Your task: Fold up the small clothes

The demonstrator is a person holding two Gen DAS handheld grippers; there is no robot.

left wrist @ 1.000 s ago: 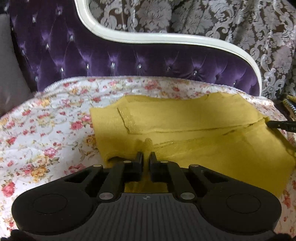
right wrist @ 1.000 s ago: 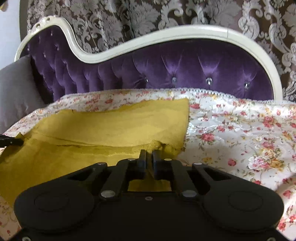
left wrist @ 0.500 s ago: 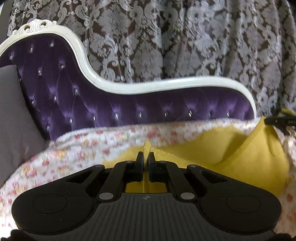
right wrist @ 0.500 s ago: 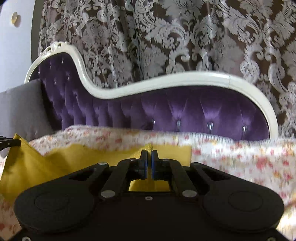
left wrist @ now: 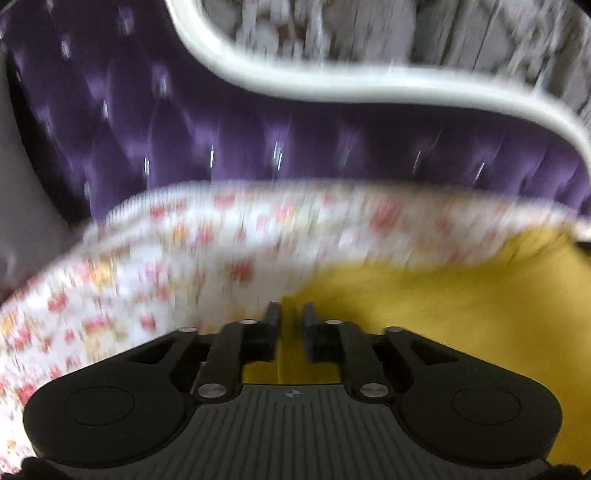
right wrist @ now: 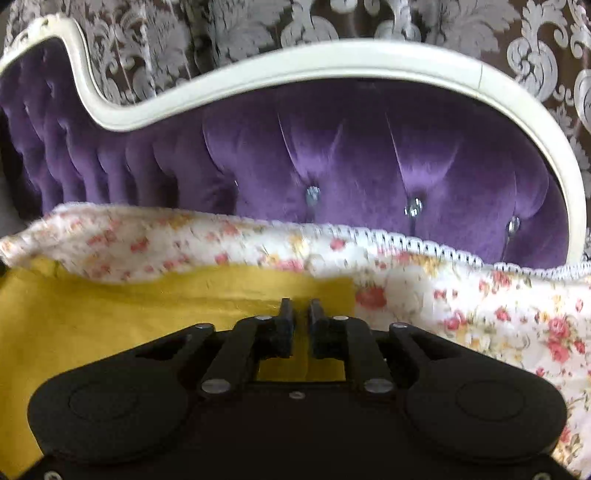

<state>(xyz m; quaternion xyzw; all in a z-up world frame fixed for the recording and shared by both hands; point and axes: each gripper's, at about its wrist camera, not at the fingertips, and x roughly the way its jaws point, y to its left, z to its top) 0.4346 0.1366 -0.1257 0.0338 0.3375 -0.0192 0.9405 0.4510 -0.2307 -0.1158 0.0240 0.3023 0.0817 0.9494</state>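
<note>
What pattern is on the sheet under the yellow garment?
White cotton sheet with small pink and yellow roses and a lace edge; sharpest in the right wrist view.

A home, by the look of it a bedroom or sitting room: a tufted purple velvet backrest point(right wrist: 351, 158) with a curved cream frame point(right wrist: 332, 62), a floral quilted cover point(right wrist: 498, 310) across the lower frame, damask curtains point(right wrist: 369, 18) along the top.

Matt yellow cloth garment point(right wrist: 110, 314); glossy purple velvet headboard point(right wrist: 351, 166); printed cotton bedspread point(right wrist: 498, 314)
</note>
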